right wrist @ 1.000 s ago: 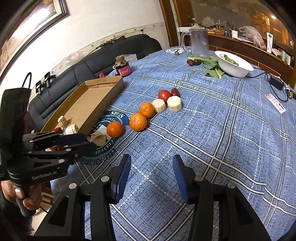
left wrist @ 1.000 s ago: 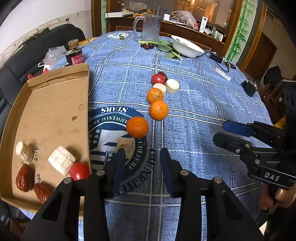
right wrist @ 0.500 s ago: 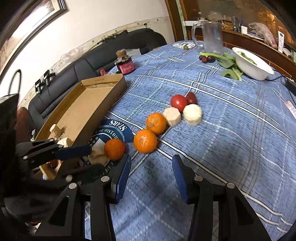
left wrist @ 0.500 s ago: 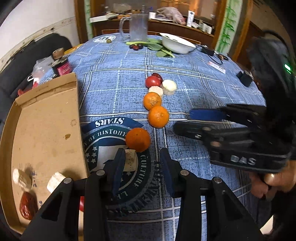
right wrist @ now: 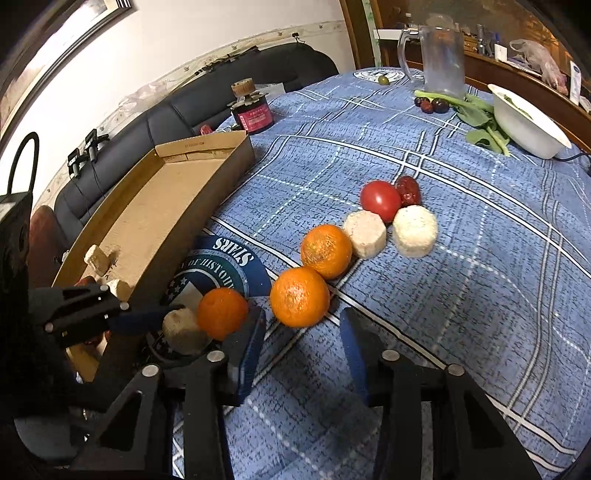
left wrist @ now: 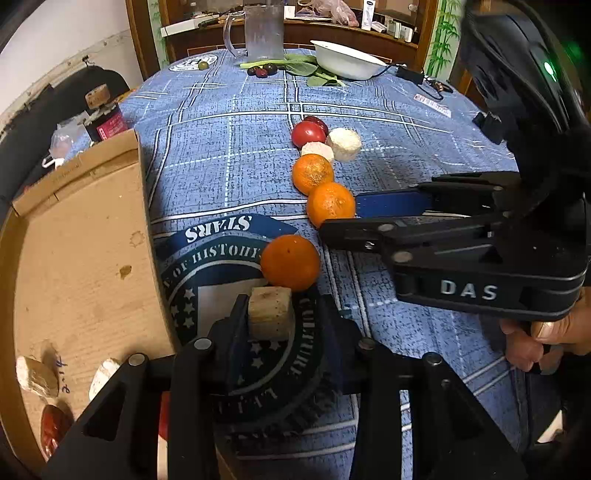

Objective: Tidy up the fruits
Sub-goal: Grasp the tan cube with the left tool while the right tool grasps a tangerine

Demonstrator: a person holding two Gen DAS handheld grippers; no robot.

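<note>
A tan fruit chunk (left wrist: 269,313) lies between the fingers of my left gripper (left wrist: 284,328). It touches the left pad with a gap on the right, and the jaws are closing. Three oranges (left wrist: 291,263) run in a line towards a tomato (left wrist: 308,133) and two white chunks (left wrist: 345,144). My right gripper (right wrist: 301,343) straddles the middle orange (right wrist: 299,297). Its jaws are closing too, and the pads are still clear of the peel. The cardboard tray (left wrist: 85,258) on the left holds pale chunks (left wrist: 37,374) and a red date (left wrist: 53,428).
A clear pitcher (left wrist: 264,31), a white bowl (left wrist: 347,64) and greens stand at the table's far end. A dark jar (right wrist: 253,112) sits beyond the tray, with a black sofa behind it. A person's hand (left wrist: 546,343) holds the right gripper's handle.
The right gripper swept in from the right to the middle orange and narrowed. The left gripper sank over the tan chunk and narrowed a little.
</note>
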